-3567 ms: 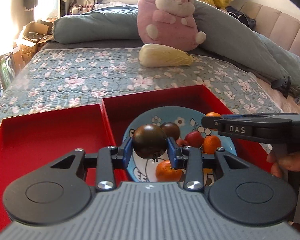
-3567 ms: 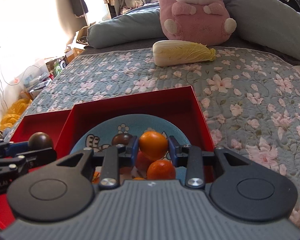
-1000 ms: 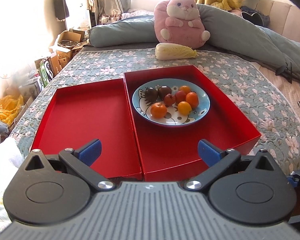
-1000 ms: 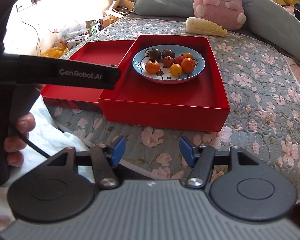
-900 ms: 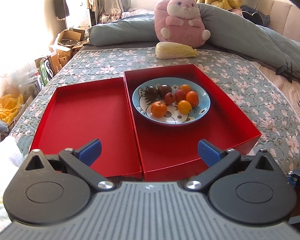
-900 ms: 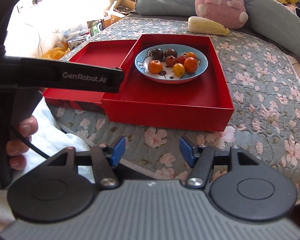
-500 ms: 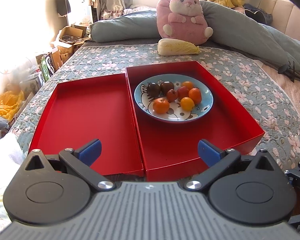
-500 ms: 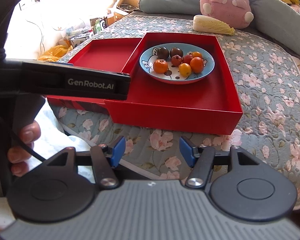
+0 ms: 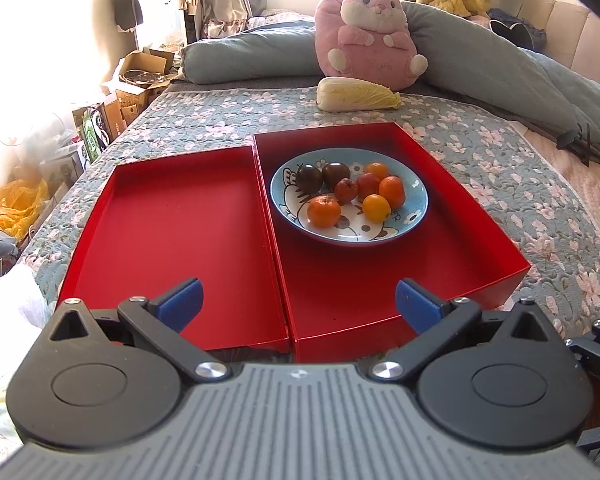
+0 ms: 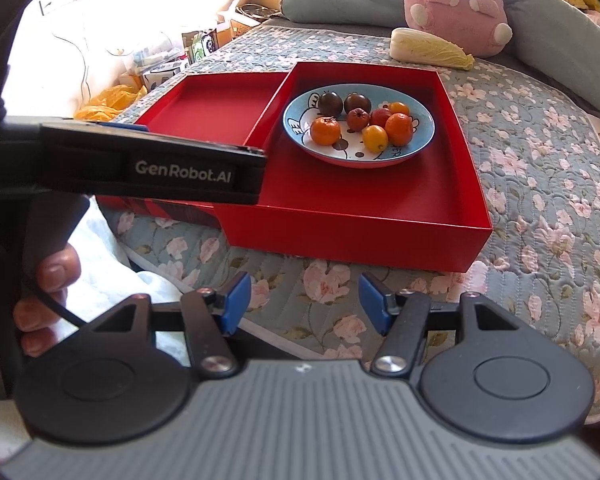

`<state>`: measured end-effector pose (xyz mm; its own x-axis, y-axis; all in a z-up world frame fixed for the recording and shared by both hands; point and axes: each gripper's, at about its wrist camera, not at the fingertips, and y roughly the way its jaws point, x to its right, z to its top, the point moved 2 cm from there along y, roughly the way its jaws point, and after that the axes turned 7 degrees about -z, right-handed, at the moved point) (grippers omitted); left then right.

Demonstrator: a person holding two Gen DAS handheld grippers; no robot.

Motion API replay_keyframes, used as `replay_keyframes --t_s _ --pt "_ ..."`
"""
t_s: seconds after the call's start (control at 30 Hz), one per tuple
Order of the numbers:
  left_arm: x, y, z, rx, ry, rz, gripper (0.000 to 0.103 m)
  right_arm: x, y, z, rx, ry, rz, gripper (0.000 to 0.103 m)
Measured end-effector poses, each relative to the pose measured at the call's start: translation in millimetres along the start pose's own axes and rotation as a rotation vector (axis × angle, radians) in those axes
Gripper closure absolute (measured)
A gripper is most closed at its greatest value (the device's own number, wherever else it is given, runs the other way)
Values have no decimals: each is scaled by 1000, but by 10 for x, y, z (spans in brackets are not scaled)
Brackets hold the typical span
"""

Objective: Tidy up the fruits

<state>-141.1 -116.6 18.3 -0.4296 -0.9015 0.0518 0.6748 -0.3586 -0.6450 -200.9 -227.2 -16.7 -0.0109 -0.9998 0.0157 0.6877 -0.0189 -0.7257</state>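
Fruits crowd the blue plate at centre frame; my left fingers gape wide, right fingers half-open, both empty: nudging one could roll its neighbours

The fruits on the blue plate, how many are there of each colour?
Dark brown: 2
Red: 2
Orange: 3
Yellow: 1
Total: 8, all on the blue plate.
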Motion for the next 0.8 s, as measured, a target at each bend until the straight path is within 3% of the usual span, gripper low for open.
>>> replay_keyframes --t_s 0.8 --pt "-2 -1 -8 1 -3 -3 0 -12 11 -43 -10 0 1 41"
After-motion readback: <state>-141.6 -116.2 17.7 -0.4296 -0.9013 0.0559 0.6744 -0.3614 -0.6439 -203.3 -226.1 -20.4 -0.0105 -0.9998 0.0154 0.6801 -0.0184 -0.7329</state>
